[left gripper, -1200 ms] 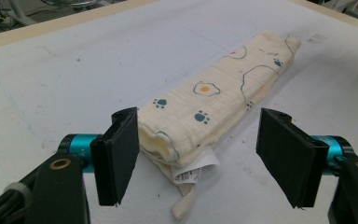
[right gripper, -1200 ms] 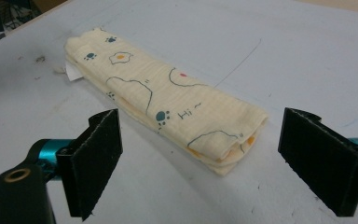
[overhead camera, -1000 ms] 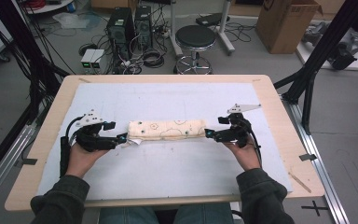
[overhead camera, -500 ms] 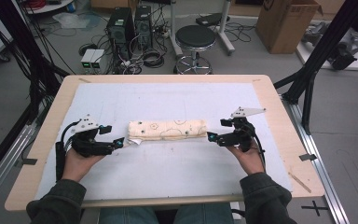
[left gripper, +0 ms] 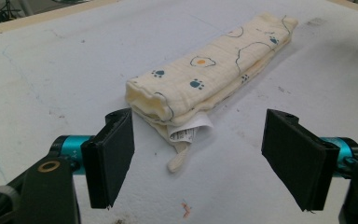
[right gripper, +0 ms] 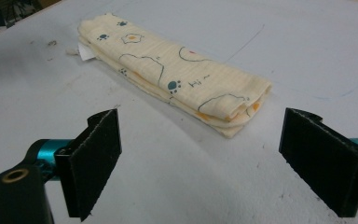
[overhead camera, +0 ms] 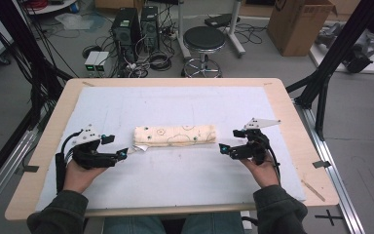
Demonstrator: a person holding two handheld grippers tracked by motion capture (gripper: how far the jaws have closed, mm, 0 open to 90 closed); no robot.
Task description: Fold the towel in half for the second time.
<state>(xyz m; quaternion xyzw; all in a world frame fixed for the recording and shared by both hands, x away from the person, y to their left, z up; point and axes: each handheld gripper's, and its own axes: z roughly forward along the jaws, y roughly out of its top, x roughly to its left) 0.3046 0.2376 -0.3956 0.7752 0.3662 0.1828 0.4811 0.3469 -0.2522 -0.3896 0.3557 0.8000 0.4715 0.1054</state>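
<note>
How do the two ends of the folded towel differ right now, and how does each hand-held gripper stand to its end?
The folded towel shows a white care tag and a loose strip at its left end; its right end is a neat fold. The left hand-held gripper sits close to its end; the right hand-held gripper stands slightly farther off. Both are open and hold nothing.

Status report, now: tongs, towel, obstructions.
Left tongs open, right tongs open, both off the cloth. Folded towel flat on the white mat, tag out at its left end. Nothing in the way.
</note>
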